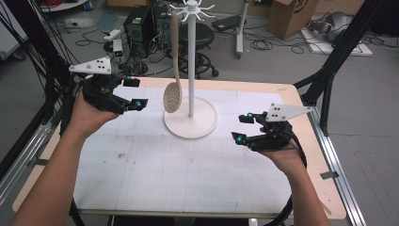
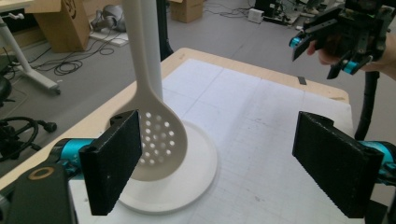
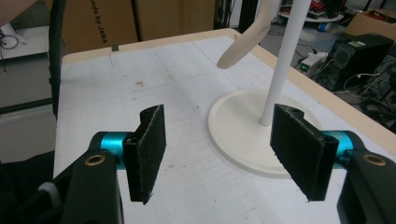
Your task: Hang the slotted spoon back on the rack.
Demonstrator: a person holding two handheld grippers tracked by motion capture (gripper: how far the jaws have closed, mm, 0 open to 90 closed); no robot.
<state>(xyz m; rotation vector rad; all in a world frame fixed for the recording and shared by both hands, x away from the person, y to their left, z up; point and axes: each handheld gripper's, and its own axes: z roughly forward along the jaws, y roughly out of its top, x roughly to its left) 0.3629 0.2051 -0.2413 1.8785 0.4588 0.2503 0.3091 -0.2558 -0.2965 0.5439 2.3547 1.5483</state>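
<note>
A white rack stands at the back middle of the table, with a thin pole (image 1: 191,61) on a round base (image 1: 190,123). A beige slotted spoon (image 1: 172,96) hangs from a hook at the rack's top, its perforated bowl just above the base. My left gripper (image 1: 137,92) is held above the table's left side, open and empty, a short way left of the spoon bowl (image 2: 156,140). My right gripper (image 1: 241,128) hovers right of the base (image 3: 238,126), also open, with nothing between its pads.
A white gridded mat (image 1: 188,174) covers the wooden table. Black frame posts rise at both back corners. Beyond the table the floor holds cables, a stool, a computer tower and cardboard boxes (image 1: 291,16).
</note>
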